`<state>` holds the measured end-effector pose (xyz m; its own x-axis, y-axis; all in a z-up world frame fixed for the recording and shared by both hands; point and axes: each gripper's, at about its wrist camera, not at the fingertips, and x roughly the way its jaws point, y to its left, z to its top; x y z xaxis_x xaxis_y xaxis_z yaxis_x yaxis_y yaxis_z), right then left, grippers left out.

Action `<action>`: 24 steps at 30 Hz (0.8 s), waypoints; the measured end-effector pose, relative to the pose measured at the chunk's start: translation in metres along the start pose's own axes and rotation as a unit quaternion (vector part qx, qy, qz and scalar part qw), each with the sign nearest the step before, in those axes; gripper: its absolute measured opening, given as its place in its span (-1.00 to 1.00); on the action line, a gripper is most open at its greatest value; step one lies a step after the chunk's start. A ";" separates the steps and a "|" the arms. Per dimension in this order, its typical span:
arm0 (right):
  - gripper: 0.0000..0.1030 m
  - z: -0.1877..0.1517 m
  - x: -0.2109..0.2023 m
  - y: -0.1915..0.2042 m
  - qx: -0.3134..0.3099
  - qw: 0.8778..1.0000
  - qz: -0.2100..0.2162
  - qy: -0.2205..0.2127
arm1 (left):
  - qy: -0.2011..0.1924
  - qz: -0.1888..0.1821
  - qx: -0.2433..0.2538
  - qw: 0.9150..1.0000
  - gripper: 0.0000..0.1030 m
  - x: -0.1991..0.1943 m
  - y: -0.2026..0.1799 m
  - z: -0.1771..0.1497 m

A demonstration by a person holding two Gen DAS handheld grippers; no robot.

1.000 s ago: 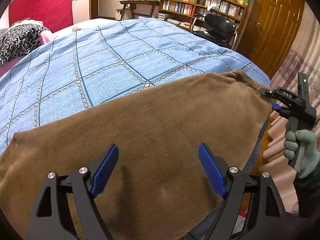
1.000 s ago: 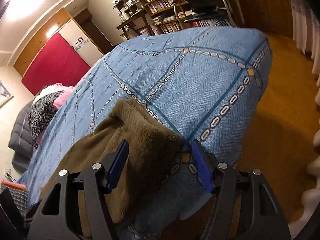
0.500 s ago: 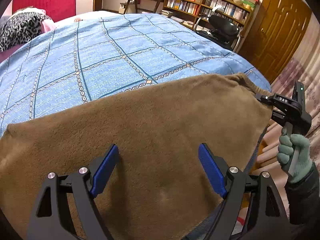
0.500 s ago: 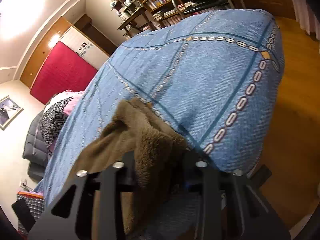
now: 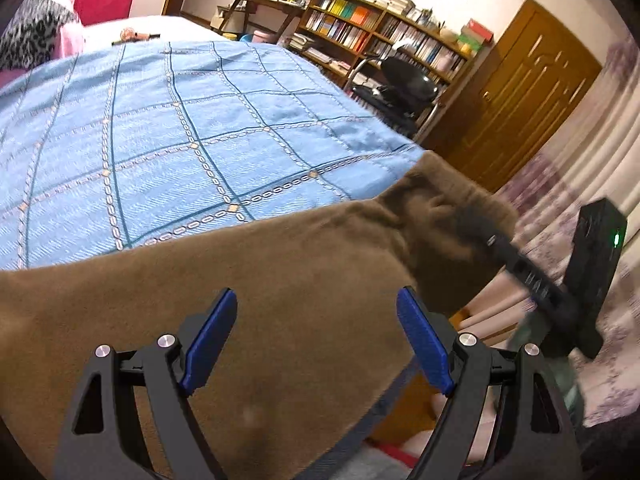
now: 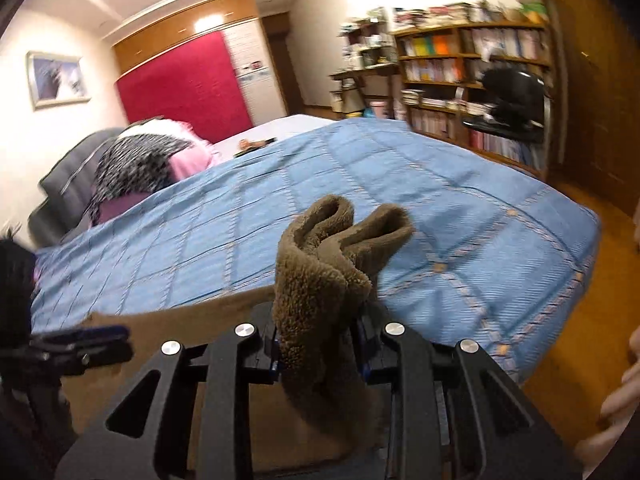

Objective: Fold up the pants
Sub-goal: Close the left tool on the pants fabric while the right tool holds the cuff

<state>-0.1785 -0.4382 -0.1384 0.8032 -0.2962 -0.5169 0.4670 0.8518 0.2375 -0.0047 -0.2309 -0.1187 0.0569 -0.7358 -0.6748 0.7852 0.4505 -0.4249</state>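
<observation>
The brown fleece pants (image 5: 280,300) lie spread along the near edge of the bed (image 5: 180,132), over its blue checked bedspread. The right hand-held gripper (image 6: 320,344) is clamped on one bunched end of them, raised off the bed, so the first fold looks under way. The left hand-held gripper (image 5: 316,336) hovers wide apart over the cloth, holding nothing. Next, the gripped end likely needs carrying across onto the rest. No writing is legible.

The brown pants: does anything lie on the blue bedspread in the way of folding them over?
Nothing visible does. The right gripper is shut on a bunched end of the brown pants. The blue bedspread beyond them shows no objects; the left gripper hovers open above the fabric.
</observation>
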 end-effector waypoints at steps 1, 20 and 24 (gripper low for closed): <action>-0.47 -0.002 0.002 0.010 -0.014 1.000 0.002 0.000 | 0.001 -0.012 -0.012 1.000 0.58 -0.001 0.004 0.000; -0.40 -0.081 0.057 0.163 -0.186 0.967 0.126 0.117 | -0.013 -0.070 -0.164 0.984 0.58 -0.025 0.099 -0.036; 0.04 -0.084 0.063 0.162 -0.170 0.958 0.173 0.151 | -0.008 -0.077 -0.162 0.984 0.58 -0.026 0.104 -0.041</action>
<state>-0.0834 -0.2829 -0.2018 0.7206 0.1243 -0.6821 0.0031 0.9832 0.1824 0.0501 -0.1443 -0.1703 -0.0358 -0.8148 -0.5786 0.5484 0.4680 -0.6930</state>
